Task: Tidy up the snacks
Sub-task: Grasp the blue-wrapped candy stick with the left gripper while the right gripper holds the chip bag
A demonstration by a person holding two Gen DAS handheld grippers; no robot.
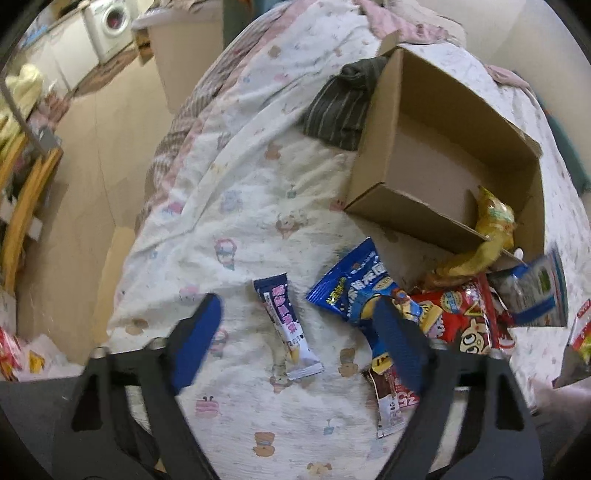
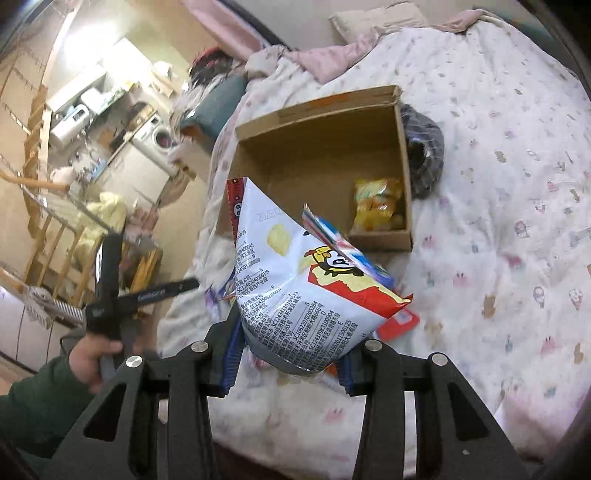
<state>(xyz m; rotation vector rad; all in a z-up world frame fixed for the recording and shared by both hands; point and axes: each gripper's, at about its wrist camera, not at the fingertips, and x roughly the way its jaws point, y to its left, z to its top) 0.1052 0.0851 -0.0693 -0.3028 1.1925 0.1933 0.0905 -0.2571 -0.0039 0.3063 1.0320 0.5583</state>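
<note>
Snack bags head for the cardboard box [image 2: 317, 162] on the bed.
Right fingers [image 2: 288, 363] pinch the white chip bag [image 2: 295, 280]: release above the box's open corner; left fingers [image 1: 295, 332] gape empty.

Bed [image 1: 229, 206] covered by white quilt printed with small cartoon animals; pink blanket [image 2: 332, 62] bunched at far end. Pale tan floor [image 1: 92, 155] alongside. White front-loading washing machine [image 1: 110, 26] against far wall, white cabinets [image 1: 66, 59] adjoining. Beige lidded bin [image 1: 177, 51] standing just beside bed edge. Wooden rack [image 2: 55, 236] of light timber bearing yellowish cloth. Bright overhead light [image 2: 79, 51] washing out upper wall. Dark striped garment [image 1: 340, 107] lying on quilt.
</note>
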